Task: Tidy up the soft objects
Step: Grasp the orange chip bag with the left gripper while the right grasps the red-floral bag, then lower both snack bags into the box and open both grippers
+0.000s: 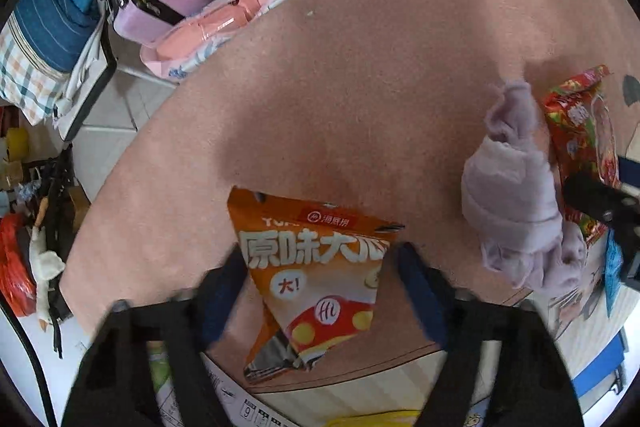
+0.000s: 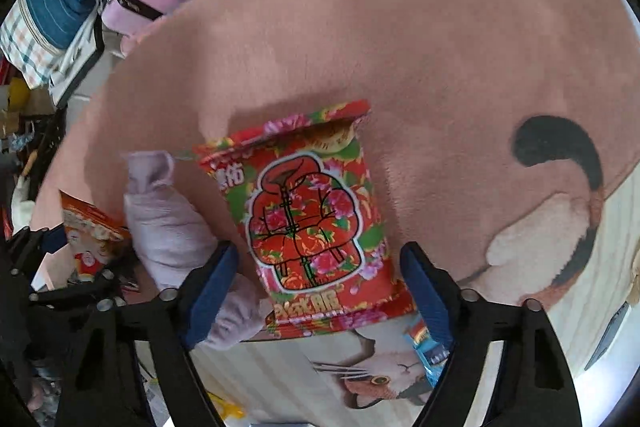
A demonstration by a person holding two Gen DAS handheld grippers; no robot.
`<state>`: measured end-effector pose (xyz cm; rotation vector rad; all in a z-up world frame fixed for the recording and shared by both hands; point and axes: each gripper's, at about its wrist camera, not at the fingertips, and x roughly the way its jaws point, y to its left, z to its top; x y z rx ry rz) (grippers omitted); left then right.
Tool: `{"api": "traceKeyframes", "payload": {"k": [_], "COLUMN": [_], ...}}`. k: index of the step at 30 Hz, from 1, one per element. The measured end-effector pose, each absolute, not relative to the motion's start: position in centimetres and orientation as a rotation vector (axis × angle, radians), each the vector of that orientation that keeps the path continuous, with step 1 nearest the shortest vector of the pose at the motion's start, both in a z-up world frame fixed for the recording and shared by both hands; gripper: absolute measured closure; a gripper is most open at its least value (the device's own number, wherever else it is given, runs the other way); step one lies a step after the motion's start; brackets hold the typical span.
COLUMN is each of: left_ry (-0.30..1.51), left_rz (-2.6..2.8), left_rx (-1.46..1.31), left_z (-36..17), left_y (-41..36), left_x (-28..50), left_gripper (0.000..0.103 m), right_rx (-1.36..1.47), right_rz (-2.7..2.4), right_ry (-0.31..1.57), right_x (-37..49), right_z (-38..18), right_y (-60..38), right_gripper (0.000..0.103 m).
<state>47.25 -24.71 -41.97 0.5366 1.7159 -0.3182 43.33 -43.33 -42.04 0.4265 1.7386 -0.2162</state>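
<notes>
Setting: a pink plush rug [image 1: 380,67] with a cat design covered the work surface, with piles of folded fabric beyond its far edge.
Left gripper [image 1: 320,267]: spread wide, its blue pads either side of an orange snack bag [image 1: 316,275], gripping nothing.
Orange snack bag: lay directly between the left fingers, tilted, its long axis running roughly away from the claw.
Right gripper [image 2: 320,263]: also spread wide, straddling a red floral snack bag [image 2: 308,223], not pinching it.
Red floral snack bag: lay flat on the rug, long axis pointing nearly straight ahead of the right claw.
Lavender cloth bundle [image 2: 172,227]: rolled, touching the floral bag's left side, between the two packets.
Nearer arm: each claw seemed already centred on its own bag; the bundle sat closer to the right one.
</notes>
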Motion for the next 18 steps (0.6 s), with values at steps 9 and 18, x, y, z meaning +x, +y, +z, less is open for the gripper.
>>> {"api": "traceKeyframes", "payload": {"k": [9,18], "left_ry": [1.735,1.559], "left_rz": [-0.287,-0.314], "left_rx": [0.268,0.023], "left_z": [-39.8,-27.3], "left_y": [-21.8,-12.6], "left_x": [48.0,43.4], "left_gripper": [0.063,0.063], "right_rx": [0.332,0.336], "right_rz": [-0.287,-0.127], "right_ry": [1.677,1.496], "right_x": [43.4,38.6], "right_z": [-40.1,-28.4], "right_y": [-42.0,-34.4], "right_gripper": [0.056,0.056]}}
